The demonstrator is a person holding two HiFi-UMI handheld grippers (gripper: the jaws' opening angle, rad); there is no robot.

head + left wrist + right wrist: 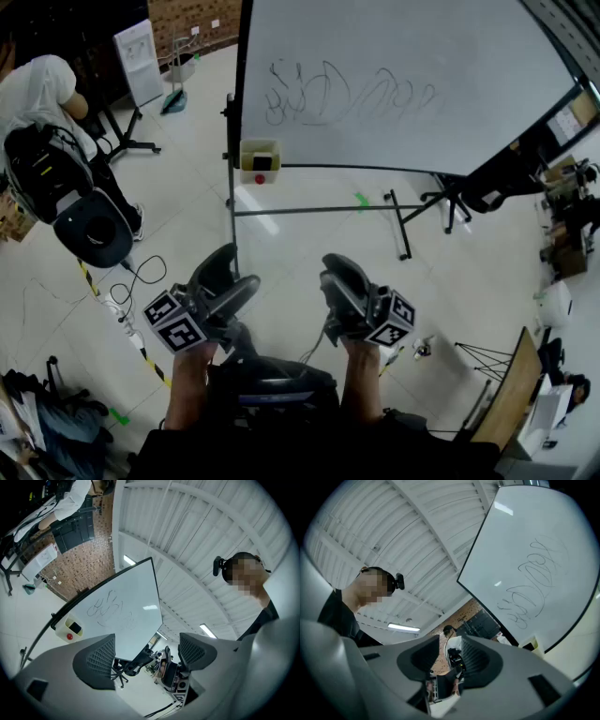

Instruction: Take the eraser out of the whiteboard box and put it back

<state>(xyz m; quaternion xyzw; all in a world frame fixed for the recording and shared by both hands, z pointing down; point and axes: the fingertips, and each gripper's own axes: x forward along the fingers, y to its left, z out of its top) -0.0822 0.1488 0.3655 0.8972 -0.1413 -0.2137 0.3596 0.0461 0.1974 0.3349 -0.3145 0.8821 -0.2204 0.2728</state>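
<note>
Ahead of me, across a glossy pale floor (187, 141), a whiteboard (394, 84) stands on a black metal stand (319, 211) whose crossbar and feet reach towards me. Loopy dark marker scribbles (328, 94) cross the board, and I cannot read them as words. The whiteboard box (260, 148), cream and open-topped, hangs at the board's lower left corner. The eraser (262, 162) sits in it as a dark block, just above a small red round thing (260, 178). To the left, a person in a white shirt (37, 84) bends over beside a black round seat (94, 228), and yellow-and-black striped tape (89, 277) runs along the floor. My left hand-held gripper (146, 651) has its ribbed grey pads wide apart, with only the room between them. My right hand-held gripper (450, 656) stands narrowly parted, gripping nothing. Both are well short of the box.
</note>
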